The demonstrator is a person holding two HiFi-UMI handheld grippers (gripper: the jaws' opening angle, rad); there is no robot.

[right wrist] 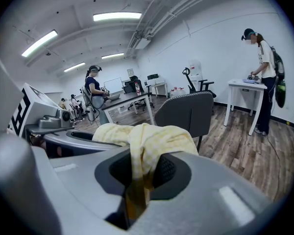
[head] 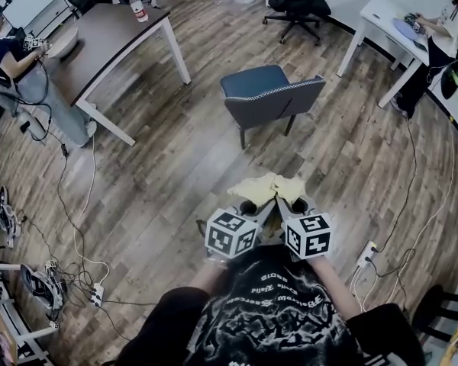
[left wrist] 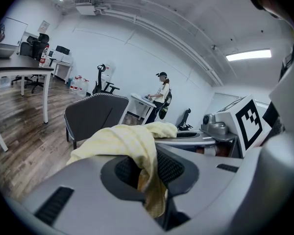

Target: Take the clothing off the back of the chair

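Note:
A pale yellow piece of clothing (head: 275, 187) hangs bunched between my two grippers, close in front of my body. My left gripper (head: 260, 199) is shut on its left part, and the cloth (left wrist: 130, 142) drapes over the jaws and runs down between them. My right gripper (head: 289, 198) is shut on the right part, where the cloth (right wrist: 148, 143) is pinched the same way. The grey-blue chair (head: 271, 97) stands about a step ahead with a bare back, also seen as the chair (left wrist: 94, 114) and the chair (right wrist: 187, 111) in the gripper views.
A dark table (head: 111, 40) with a bottle stands at the far left with a seated person beside it. At the right, a person works at a white desk (head: 385, 17). A black office chair (head: 296, 4) is at the back. Cables and a power strip (head: 366, 255) lie on the wooden floor.

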